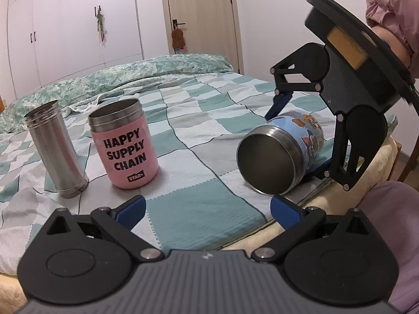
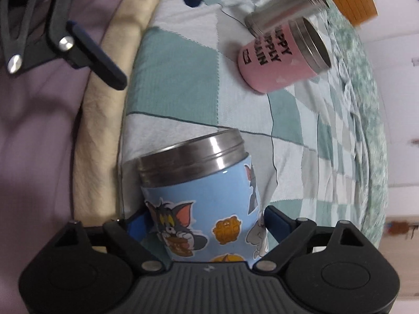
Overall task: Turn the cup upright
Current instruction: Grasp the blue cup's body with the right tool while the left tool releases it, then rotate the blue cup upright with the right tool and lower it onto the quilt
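A light blue cartoon-sticker cup [image 1: 282, 154] with a steel rim lies tilted on its side on the checked bedspread, its mouth facing the left wrist camera. My right gripper [image 1: 296, 144] straddles its body, one blue finger on each side; in the right wrist view the cup [image 2: 207, 196] sits between the blue pads [image 2: 277, 222], which touch its sides. My left gripper [image 1: 208, 210] is open and empty, low over the bed in front of the cup; its fingers also show in the right wrist view [image 2: 104, 65].
A pink "HAPPY SUPPLY CHAIN" cup [image 1: 125, 146] and a bare steel flask [image 1: 56, 151] stand upright on the bed to the left. The bed's edge [image 1: 262, 238] runs just below the blue cup. A wardrobe and a door stand behind.
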### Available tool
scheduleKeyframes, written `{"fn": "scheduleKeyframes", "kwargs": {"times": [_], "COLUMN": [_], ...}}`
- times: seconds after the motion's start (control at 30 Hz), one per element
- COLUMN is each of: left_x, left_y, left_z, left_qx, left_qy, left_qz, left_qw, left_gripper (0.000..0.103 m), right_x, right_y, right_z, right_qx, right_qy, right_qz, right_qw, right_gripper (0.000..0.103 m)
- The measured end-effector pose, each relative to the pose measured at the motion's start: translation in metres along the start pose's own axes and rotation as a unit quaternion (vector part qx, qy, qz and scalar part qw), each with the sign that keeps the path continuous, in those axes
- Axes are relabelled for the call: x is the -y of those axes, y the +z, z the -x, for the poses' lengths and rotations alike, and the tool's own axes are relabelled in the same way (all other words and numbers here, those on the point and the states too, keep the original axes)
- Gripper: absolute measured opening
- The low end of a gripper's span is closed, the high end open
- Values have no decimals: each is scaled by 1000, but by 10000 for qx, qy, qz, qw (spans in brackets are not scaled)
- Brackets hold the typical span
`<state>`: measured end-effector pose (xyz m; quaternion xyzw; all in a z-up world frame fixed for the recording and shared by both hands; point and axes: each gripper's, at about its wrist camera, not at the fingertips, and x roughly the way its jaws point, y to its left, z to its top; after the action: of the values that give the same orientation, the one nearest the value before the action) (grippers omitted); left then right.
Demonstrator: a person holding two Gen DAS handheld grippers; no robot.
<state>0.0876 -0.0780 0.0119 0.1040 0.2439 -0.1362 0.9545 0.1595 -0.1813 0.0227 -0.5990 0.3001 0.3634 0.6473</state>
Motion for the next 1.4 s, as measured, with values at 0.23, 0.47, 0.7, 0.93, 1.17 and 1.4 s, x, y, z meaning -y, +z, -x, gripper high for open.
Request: {"fn": "scheduleKeyframes", "kwargs": {"times": [0.23,0.47,0.7,0.93,1.17,1.4], "left_x": [-12,-22,-30,-32,-32,-33], "left_y": [-1,-2,-1,0,2,6], "left_z": [-1,-1,-6,-4,-7,-14], "left_qx": [52,123,120,135,114,174], "left_qy": [13,-53,-62,-36,18,17], "left_qz": [121,231,332,348,328,358], "left_qw": [9999,9996,9994,9993,9994,9992], "left_gripper": [103,103,103,103,103,103], "right_x": [56,92,68,77,98,97], "right_y": [-1,-50,-75,-62,-43,-47], "right_z": [0,-11,-5,-8,-2,-24], "right_qx": [-464,-799,-502,-734,-546,-693], "right_qy": [1219,1841,1983,2077,1711,1707], "right_qz": [-2715,-6274,-7417,-7001,-6680,-6688], "right_qw": [9535,7524,6388,6792,7222,7203], "right_gripper": [89,88,87,92,103,102]}}
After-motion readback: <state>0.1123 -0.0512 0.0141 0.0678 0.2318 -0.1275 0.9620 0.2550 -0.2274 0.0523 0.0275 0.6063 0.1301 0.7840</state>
